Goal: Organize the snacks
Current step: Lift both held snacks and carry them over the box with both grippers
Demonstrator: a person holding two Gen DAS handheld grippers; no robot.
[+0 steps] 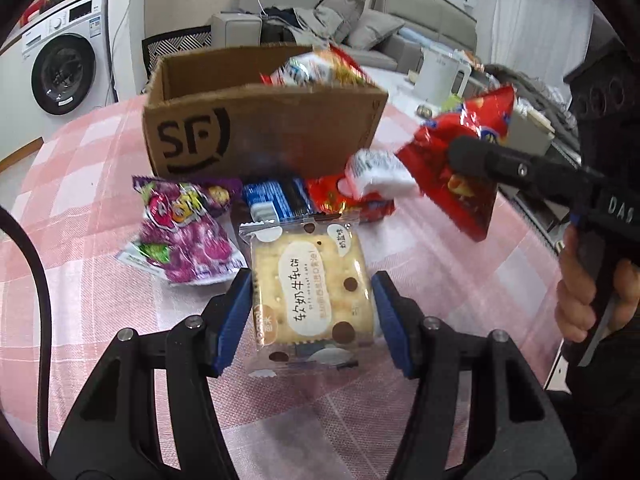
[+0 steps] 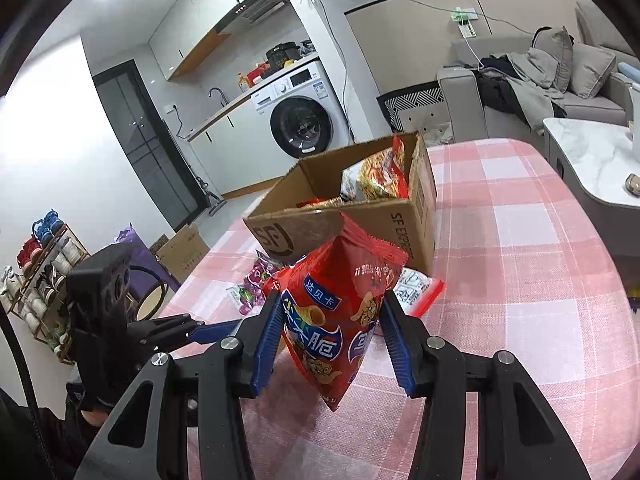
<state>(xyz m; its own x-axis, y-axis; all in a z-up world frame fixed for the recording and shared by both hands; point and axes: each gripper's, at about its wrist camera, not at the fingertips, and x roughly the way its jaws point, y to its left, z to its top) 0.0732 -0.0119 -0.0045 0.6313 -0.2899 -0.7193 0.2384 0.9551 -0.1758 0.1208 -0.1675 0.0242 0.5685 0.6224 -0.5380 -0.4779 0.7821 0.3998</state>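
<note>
Left gripper: your left gripper (image 1: 312,316) has its blue pads pressed on both side edges of the cracker packet (image 1: 310,294), jaws drawn in to the packet's width; it looks lifted clear of the cloth, flat face up, so it should go into the box without snagging.
Right gripper: your right gripper (image 2: 330,330) is clamped narrow on the red chip bag (image 2: 340,312), pinching it near its middle, so the bag hangs upright with its lower corner dangling.
Box: the cardboard box (image 1: 256,120) sits at twelve o'clock from your left gripper, open top up, with snack packs already poking over its far rim at one o'clock.
Loose snacks: a purple candy bag (image 1: 186,232) lies at ten o'clock, a blue packet (image 1: 276,198) and a red-and-white packet (image 1: 360,184) at twelve, all on the checked tablecloth (image 1: 80,184) just before the box wall.
Step, as I judge it: both loads are ready for carrying over the near wall.
Risk: keep the two grippers apart above the opening; the chip bag swings loosely at two o'clock.
</note>
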